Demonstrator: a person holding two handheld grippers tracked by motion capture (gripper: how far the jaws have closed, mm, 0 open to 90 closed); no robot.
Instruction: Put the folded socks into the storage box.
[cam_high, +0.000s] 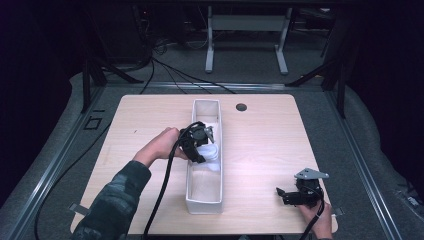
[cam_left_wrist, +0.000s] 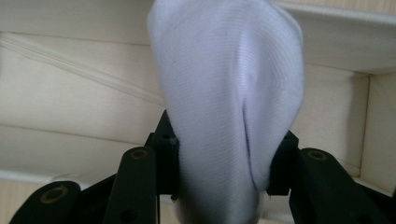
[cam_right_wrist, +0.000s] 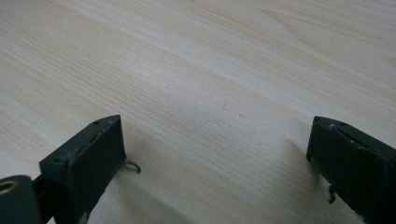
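White cloth: a soft, ribbed white fabric piece (cam_left_wrist: 229, 93), sock-like in weave, is pinched between the jaws of the left gripper (cam_high: 199, 142). In the left gripper view the cloth bulges out above the pads and runs down past them at the bottom edge.
Left gripper, grip: the jaws are clamped against both sides of the cloth, with no gap showing between pad and fabric.
Left gripper, position: seen from the high view it sits over the left wall of the bin, near the bin's middle, with its jaws turned in towards the bin. The person's left hand (cam_high: 159, 145) carries it; a camouflage-patterned sleeve (cam_high: 117, 197) and a black cable (cam_high: 162, 195) run off towards the bottom edge.
Cloth, location: inside the bin's outline, about midway along its length, against the jaws. Whether it touches the bin floor cannot be told.
Bin: a long, narrow white fabric bin (cam_high: 204, 200) stands on the table, its long side running away from the person. Its near end shows a bare floor.
Table: light wood-grain top (cam_high: 265, 145) with a round dark grommet hole (cam_high: 241, 107) near the far edge, just right of the bin.
Right gripper: the right gripper (cam_high: 285, 194) rests low at the table's near right corner, held by the right hand (cam_high: 317, 220), well apart from the bin.
Right gripper, grip: the jaws stand wide apart with bare table top between them; nothing is held.
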